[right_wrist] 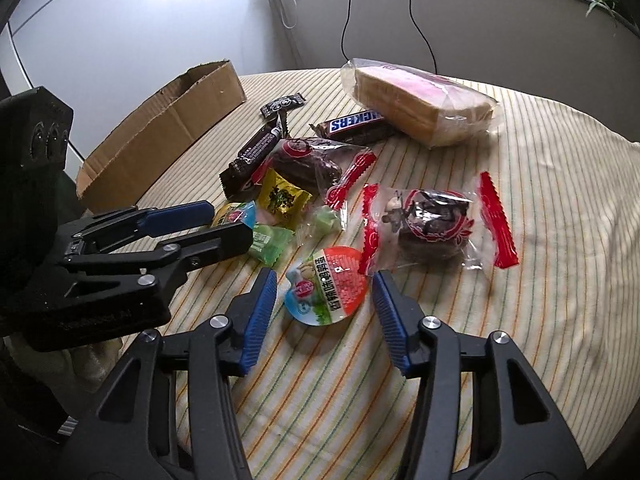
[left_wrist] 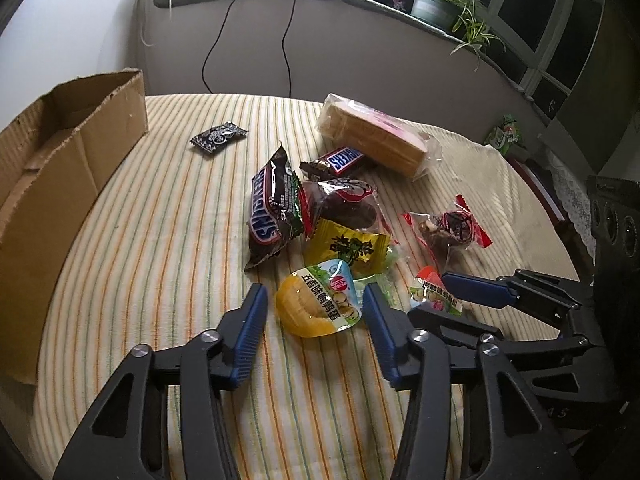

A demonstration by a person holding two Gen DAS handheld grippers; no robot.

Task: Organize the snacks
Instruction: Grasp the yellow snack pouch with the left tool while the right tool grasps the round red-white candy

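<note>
Left gripper point(left_wrist: 316, 312): wide open, a finger on each side of 1 yellow egg cup point(left_wrist: 318, 306), not touching it.
Right gripper point(right_wrist: 326, 304): wide open too, around 1 red egg cup point(right_wrist: 326, 290), no touch.
Snickers bars point(left_wrist: 272, 208): 2, mid pile; far one point(left_wrist: 340, 159) lies just beside the bread.
Bread bag point(left_wrist: 376, 136): 1, far right.
Red-edge clear packs: 2 w/ dark snacks, 1 in the pile point(right_wrist: 316, 160), 1 to the right point(right_wrist: 432, 224).
Small black pack point(left_wrist: 219, 138): 1, alone, far left, near the box.
Yellow candy point(right_wrist: 282, 198): 1, mid pile.
Green candies point(right_wrist: 266, 242): 2, near side of the pile.
Cardboard box point(left_wrist: 60, 184): 1, open top, left edge of the striped cloth point(left_wrist: 160, 240).
</note>
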